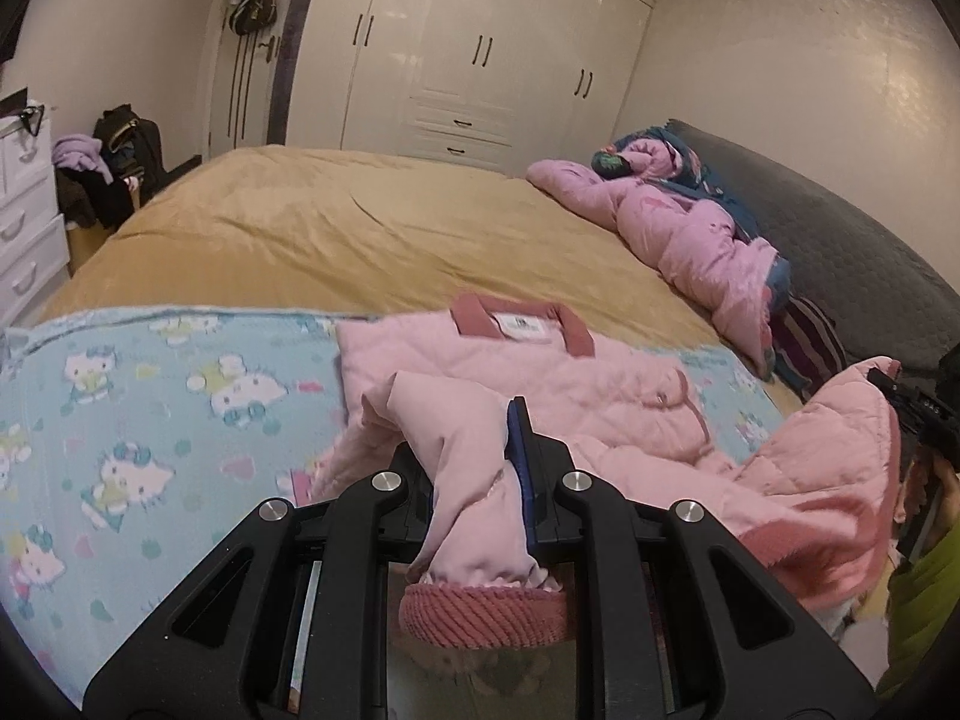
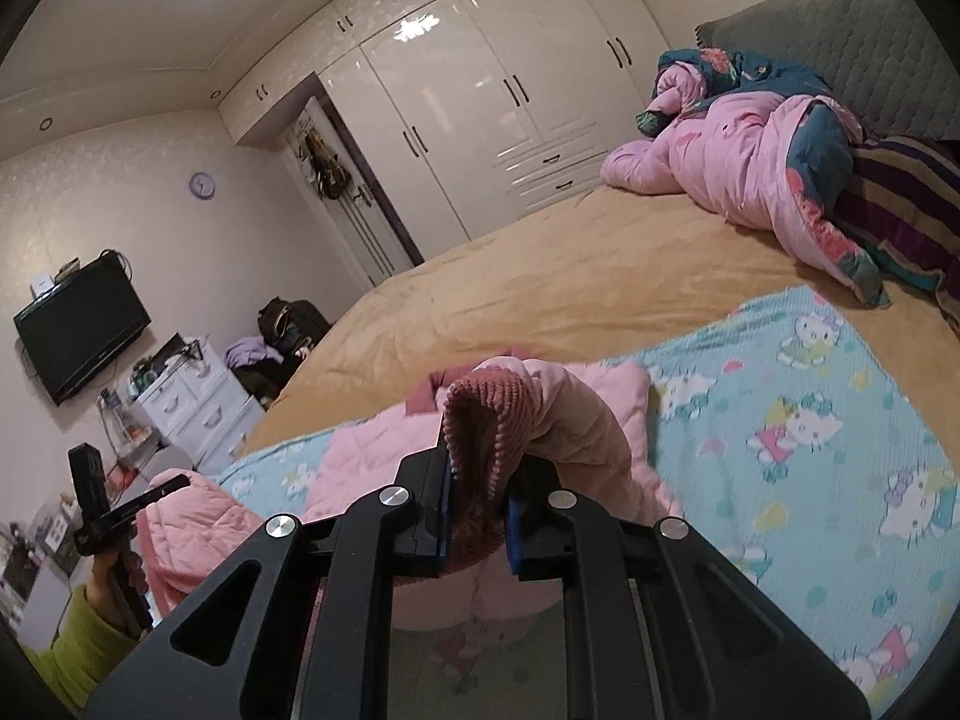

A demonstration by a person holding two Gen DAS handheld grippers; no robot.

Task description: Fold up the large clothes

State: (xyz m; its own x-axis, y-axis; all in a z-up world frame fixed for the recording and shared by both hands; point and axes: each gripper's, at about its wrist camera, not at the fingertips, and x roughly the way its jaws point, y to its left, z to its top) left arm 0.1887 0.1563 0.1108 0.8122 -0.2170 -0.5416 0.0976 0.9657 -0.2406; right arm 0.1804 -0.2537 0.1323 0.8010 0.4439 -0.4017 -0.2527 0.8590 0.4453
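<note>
Bed (image 1: 336,228): broad, covered in smooth tan cloth. Blanket (image 1: 150,396): pale blue, woven, cartoon-cat print, spread across the near edge. Jacket (image 1: 540,372): pink, quilted, puffy, lying on the blanket with collar away from the cameras. Left gripper (image 1: 474,468): black, clenched on one sleeve just above its ribbed, darker pink cuff (image 1: 480,612). Right gripper (image 2: 477,498): clenched on the other sleeve's ribbed cuff (image 2: 480,414).
</note>
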